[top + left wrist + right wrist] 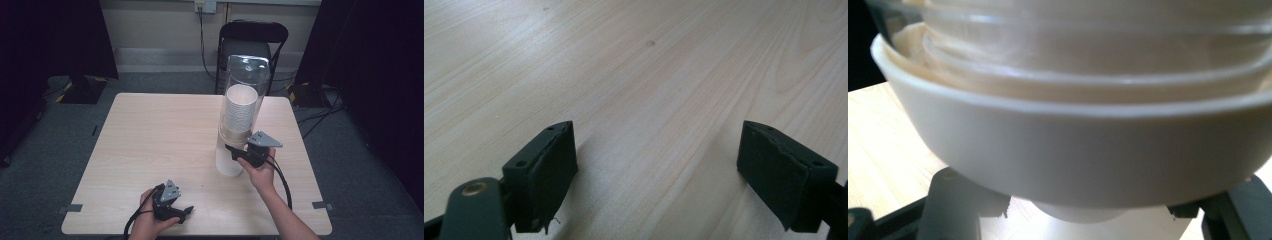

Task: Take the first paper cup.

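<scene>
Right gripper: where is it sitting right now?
In the high view the right gripper is at the table's right half, closed on the cup hanging below the clear cup dispenser, well ahead of the left gripper.

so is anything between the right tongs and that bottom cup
Nothing visible: the right tongs have their jaws closed on the bottom cup under the dispenser's collar. The left tongs stand open at the table's near edge.
</scene>
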The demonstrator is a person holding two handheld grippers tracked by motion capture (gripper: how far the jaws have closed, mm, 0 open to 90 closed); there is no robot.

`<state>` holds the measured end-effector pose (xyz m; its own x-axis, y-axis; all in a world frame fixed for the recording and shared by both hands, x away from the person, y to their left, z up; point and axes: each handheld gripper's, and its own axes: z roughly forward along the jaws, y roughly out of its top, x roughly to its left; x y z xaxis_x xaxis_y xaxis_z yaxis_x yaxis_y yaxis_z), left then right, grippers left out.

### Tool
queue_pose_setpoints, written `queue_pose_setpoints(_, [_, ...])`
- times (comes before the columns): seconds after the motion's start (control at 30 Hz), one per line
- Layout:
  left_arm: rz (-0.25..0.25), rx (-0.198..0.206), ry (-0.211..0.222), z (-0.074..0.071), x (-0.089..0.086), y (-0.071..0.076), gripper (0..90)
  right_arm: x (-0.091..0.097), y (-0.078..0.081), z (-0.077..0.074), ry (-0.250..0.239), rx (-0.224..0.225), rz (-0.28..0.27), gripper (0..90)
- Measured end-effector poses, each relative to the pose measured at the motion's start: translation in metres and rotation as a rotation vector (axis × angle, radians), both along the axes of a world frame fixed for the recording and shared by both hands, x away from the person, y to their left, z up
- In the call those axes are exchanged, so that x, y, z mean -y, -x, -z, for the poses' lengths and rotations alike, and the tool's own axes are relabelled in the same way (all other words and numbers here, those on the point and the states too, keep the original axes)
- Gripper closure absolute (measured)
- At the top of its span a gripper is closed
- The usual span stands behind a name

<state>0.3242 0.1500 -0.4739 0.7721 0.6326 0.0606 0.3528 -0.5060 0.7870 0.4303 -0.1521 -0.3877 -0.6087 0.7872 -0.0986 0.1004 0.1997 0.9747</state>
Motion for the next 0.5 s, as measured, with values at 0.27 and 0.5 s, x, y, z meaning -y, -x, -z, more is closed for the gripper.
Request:
queue_pose_setpoints(0.27, [0.0,0.0,0.0,0.0,0.0,0.0,15.8,0.0006,-0.0007,0.0004,0.007,-0.001,-0.011,35.6])
queue_pose_setpoints(0.5, [0.0,-0.001,-0.002,0.0,-0.0001,0.0,15.8,0.0005,-0.0011,0.0008,0.008,-0.006,-0.013,35.7])
